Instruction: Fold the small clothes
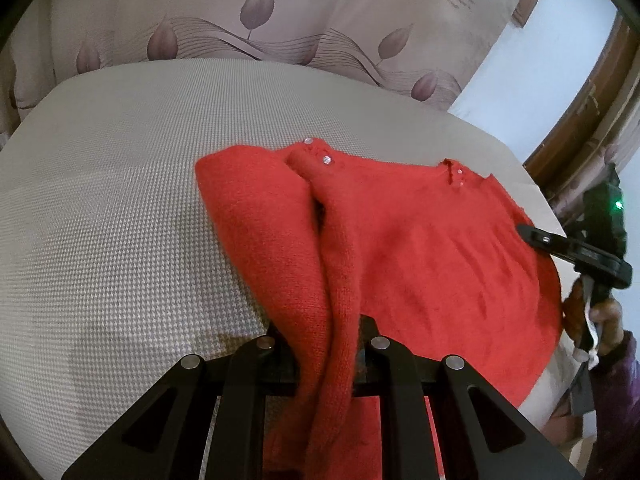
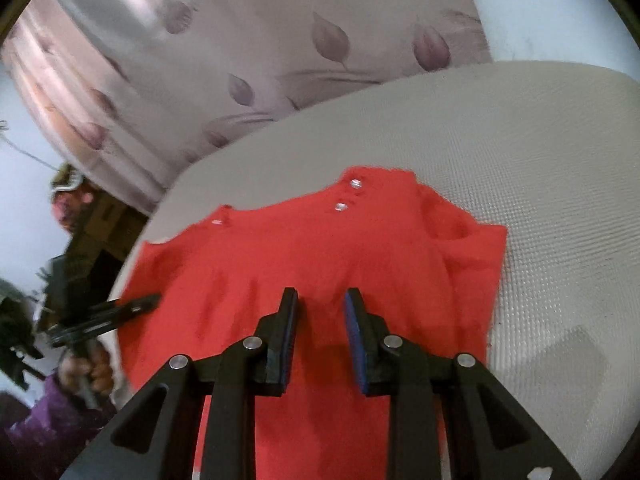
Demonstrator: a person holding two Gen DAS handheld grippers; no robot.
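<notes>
Behind my desk [image 1: 120, 208] with its pale checked cloth hangs a curtain with purple leaves [image 1: 256, 12]. On the desk lies a soft red knitted sweater with shiny buttons [image 1: 432, 248]. My left fingers [image 1: 326, 350] pinch one red sleeve [image 1: 340, 288], pulled up from the desk. My right fingers [image 2: 322, 320] are spread apart above the sweater, with nothing between them.
</notes>
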